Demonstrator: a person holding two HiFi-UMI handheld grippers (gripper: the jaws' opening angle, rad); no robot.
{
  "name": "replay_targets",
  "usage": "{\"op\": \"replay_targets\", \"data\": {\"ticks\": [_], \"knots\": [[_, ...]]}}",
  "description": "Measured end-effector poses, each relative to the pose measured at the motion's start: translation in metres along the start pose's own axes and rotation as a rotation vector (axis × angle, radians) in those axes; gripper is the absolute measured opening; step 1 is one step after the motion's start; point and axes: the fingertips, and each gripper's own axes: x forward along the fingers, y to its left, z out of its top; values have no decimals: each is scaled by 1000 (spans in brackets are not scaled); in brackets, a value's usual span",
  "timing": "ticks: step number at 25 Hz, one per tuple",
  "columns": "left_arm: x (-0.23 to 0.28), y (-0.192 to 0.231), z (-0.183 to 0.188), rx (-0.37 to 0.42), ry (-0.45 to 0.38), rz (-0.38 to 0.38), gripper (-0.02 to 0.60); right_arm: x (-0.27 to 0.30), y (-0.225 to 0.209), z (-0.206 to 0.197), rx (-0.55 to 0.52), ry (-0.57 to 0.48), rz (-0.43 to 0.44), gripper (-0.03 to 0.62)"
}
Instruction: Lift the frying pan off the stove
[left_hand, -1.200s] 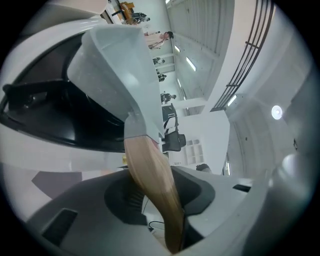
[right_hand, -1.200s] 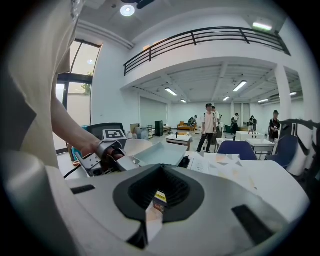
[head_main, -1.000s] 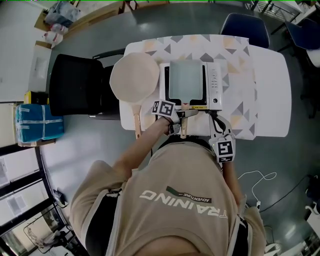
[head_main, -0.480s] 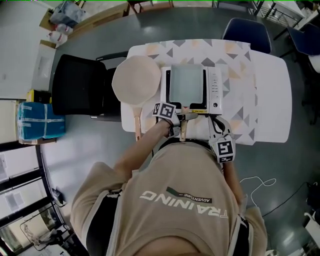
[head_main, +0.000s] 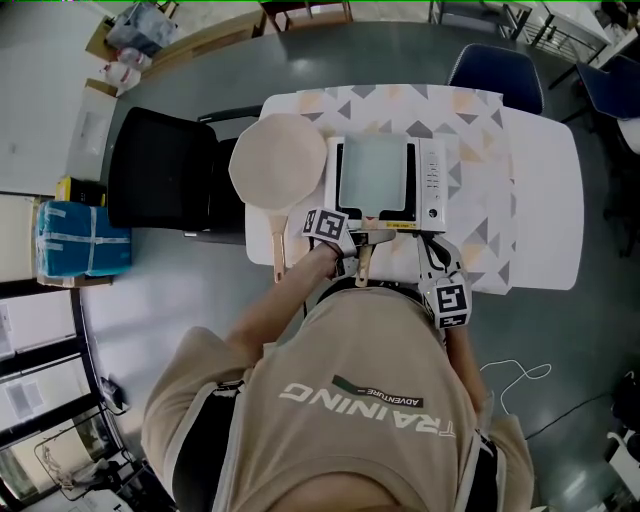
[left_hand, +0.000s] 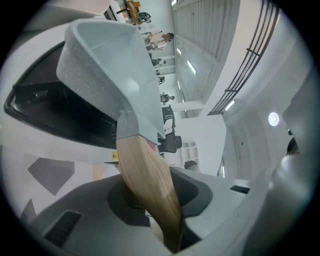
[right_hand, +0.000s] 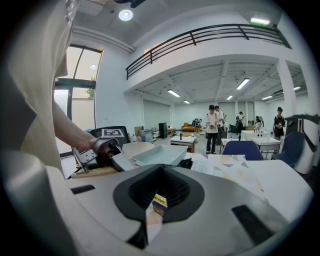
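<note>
A square grey frying pan (head_main: 373, 172) sits on the white portable stove (head_main: 432, 180), its wooden handle (head_main: 366, 262) pointing toward me. My left gripper (head_main: 355, 238) holds that handle from the left. In the left gripper view the handle (left_hand: 145, 185) runs between the jaws up to the pan (left_hand: 110, 65); the jaws have just been closing and now press on it. My right gripper (head_main: 428, 243) rests at the stove's near right corner, shut, holding nothing. In the right gripper view its jaws (right_hand: 150, 220) meet, with the pan (right_hand: 157, 154) and left gripper (right_hand: 100, 152) ahead to the left.
A round beige pan (head_main: 278, 160) with a wooden handle lies left of the stove on the patterned cloth. The white table (head_main: 545, 180) extends right. A black chair (head_main: 165, 165) stands at the left, a blue chair (head_main: 495, 65) behind the table. People stand far off in the hall.
The head view has drifted a little, so the table sits slightly further right. Both grippers keep their places at the pan handle and the stove corner.
</note>
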Motion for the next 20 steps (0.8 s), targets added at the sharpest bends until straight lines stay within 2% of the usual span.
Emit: {"op": "replay_targets", "data": {"ticks": [7,13,20], "knots": [[-16,-9,-7,46,13,45,103,-7,9,3,9,-15,-23,0],[-26,-29,-12,44,7,17,101,-13,19,7,17,-31,-47,-2],[-41,-44,-21,68,12,41,103,-16,32,15,33,-50,-44,-2]]}}
